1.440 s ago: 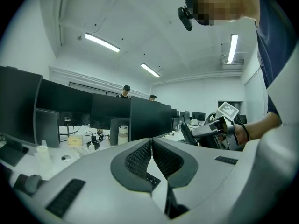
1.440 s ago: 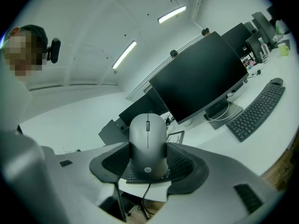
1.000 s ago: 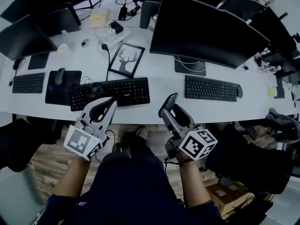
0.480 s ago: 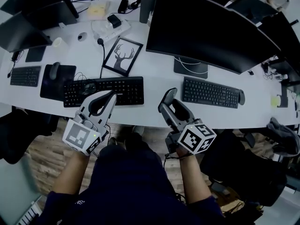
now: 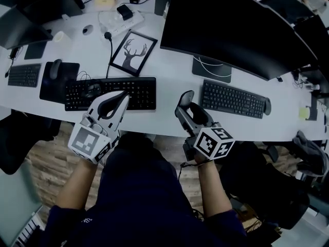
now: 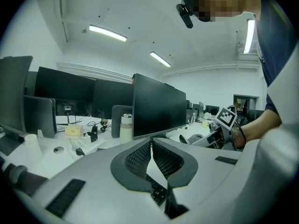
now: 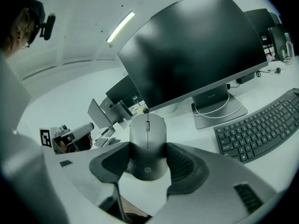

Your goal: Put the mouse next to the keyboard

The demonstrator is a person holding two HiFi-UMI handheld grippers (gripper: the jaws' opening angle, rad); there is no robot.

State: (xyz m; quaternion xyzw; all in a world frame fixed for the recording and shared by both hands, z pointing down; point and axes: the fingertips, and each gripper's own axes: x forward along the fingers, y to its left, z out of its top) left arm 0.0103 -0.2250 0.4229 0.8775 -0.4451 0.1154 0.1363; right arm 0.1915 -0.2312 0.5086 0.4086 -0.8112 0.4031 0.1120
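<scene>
**Head view.** The right gripper [image 5: 186, 103] is positioned over the front part of the white desk [image 5: 169, 78], between the left-hand keyboard [image 5: 110, 92] and the right-hand keyboard [image 5: 232, 99]. The mouse [image 5: 185, 95] is seen at its tip. The left gripper [image 5: 122, 99] is held in front of the left-hand keyboard. Its tip covers more of that keyboard than it did one second earlier. The mouse is carried in the right gripper in both frames.

**Left gripper view.** The left gripper [image 6: 151, 146] is fully closed. Its pads are pressed together at the tips and nothing is held between them.

**Right gripper view.** The jaws of the right gripper [image 7: 148, 158] are spread wide and are clamped on the sides of the mouse [image 7: 147, 141]. The mouse is held clear above the desk [image 7: 187, 125]. The right-hand keyboard [image 7: 261, 125] lies to the right, and the monitor [image 7: 196, 45] stands behind.
</scene>
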